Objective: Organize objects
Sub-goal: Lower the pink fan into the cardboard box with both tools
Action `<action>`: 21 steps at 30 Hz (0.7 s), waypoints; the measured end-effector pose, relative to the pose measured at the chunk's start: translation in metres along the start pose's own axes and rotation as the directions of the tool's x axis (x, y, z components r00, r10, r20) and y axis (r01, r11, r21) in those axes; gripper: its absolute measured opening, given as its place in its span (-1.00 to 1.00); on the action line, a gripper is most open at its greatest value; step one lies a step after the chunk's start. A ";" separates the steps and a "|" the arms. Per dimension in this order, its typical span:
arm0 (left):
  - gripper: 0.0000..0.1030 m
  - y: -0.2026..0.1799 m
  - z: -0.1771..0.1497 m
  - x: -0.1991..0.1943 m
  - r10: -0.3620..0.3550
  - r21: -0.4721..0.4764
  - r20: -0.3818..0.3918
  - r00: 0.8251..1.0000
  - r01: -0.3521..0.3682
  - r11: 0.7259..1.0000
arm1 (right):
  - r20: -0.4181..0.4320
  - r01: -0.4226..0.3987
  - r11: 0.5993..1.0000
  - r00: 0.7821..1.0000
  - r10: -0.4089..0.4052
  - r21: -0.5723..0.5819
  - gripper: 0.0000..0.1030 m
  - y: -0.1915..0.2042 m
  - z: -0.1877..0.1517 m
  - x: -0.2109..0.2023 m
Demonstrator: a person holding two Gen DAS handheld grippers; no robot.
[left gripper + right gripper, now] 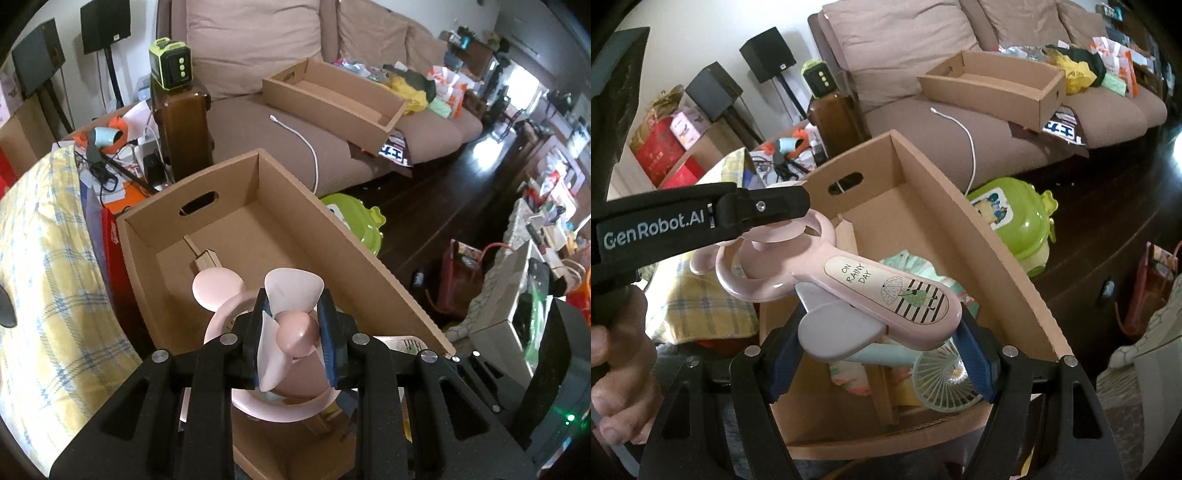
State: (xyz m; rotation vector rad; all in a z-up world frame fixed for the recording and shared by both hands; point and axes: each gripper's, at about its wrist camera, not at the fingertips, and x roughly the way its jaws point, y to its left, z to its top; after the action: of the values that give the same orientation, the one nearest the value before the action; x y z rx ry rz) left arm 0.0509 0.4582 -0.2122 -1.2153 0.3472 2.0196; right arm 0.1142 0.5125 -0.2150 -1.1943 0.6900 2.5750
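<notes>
A pink handheld fan with mouse ears point(291, 332) is held over an open cardboard box point(280, 192). My left gripper point(293, 325) is shut on the fan's blades and hub. In the right wrist view the fan's handle point(886, 291), marked "ON RAINY DAY", lies between the blue pads of my right gripper point(882, 354), which is shut on its lower end. The left gripper point(764, 206) reaches in from the left onto the fan's ring. The box point(923, 177) holds a pale green fan point(942, 380) and patterned cloth.
A second, shallower cardboard box point(332, 96) sits on the brown sofa point(258, 44) with a white cable point(306, 140). A green plastic toy case point(1012, 221) lies on the dark floor. A yellow checked pillow point(48, 280) is at left. Clutter fills the right side.
</notes>
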 end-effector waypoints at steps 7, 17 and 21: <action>-0.56 0.005 -0.006 0.011 -0.019 -0.012 -0.022 1.000 0.019 1.000 | -0.037 0.028 1.000 0.999 -0.028 -0.011 0.48 0.001 -0.006 0.008; -0.55 0.002 -0.020 0.014 -0.015 0.043 0.019 1.000 0.014 0.999 | -0.088 0.026 1.000 0.996 -0.025 0.010 0.48 -0.001 -0.012 0.017; -0.56 0.001 -0.021 0.010 -0.011 0.041 0.041 0.999 0.010 0.999 | -0.091 0.009 1.000 0.996 -0.007 0.024 0.48 -0.002 -0.012 0.017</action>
State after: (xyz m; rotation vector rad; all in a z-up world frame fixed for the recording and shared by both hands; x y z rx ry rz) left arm 0.0610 0.4498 -0.2318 -1.1467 0.3592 2.0161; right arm 0.1115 0.5082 -0.2350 -1.3112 0.7312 2.5114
